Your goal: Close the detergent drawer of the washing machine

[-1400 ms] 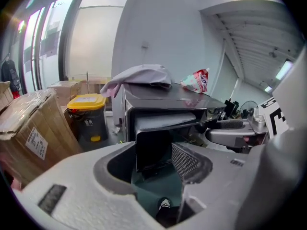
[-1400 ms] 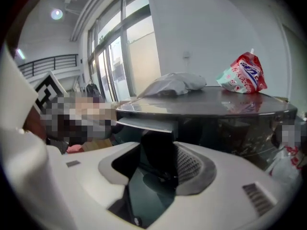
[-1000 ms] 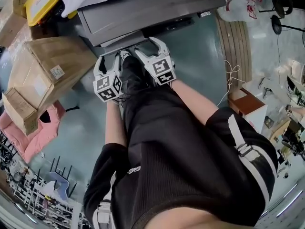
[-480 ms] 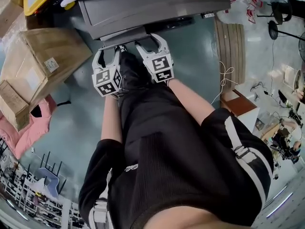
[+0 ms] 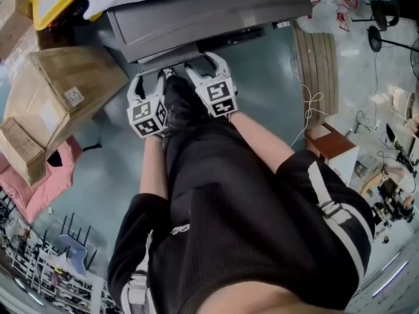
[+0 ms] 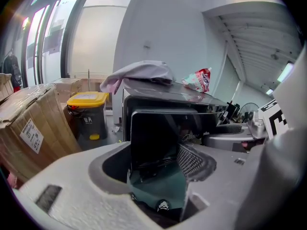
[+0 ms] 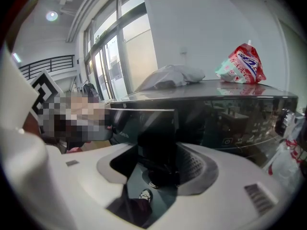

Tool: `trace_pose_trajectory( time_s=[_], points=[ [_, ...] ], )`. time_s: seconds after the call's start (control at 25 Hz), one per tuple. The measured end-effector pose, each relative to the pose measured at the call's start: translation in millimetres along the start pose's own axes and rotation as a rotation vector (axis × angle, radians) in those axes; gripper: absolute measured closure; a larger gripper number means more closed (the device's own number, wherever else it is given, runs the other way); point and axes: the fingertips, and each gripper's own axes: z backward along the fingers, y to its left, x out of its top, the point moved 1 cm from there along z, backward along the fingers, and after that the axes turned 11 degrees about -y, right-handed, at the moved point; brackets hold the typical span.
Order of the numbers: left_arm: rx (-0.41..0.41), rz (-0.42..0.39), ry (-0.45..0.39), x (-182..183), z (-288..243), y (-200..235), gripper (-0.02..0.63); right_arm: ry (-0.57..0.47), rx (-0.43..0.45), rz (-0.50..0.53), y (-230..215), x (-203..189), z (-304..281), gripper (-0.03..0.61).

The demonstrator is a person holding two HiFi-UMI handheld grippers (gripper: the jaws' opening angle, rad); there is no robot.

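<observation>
Washing machine (image 5: 209, 8) is sitting dead ahead, with its detergent drawer (image 5: 167, 54) sticking out at the front left. It's probably stiff, light plastic that slides easily, so I'm thinking push flat on the front panel. Left gripper (image 5: 149, 78) is hanging wide open, empty. Right gripper (image 5: 205, 65) has just been closing slightly, with nothing pinched.

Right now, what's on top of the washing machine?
A crumpled white cloth and a red-and-white pouch lie on top of the washing machine. Anything under the cloth is covered and cannot be seen.
</observation>
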Motion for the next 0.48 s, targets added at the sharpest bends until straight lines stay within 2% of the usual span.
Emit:
trace_pose_trajectory(
  time_s=[0.48],
  points=[
    [0.005, 0.008, 0.011, 5, -9, 5, 0.314, 0.015, -0.007, -0.004, -4, 4, -11, 0.331]
  ],
)
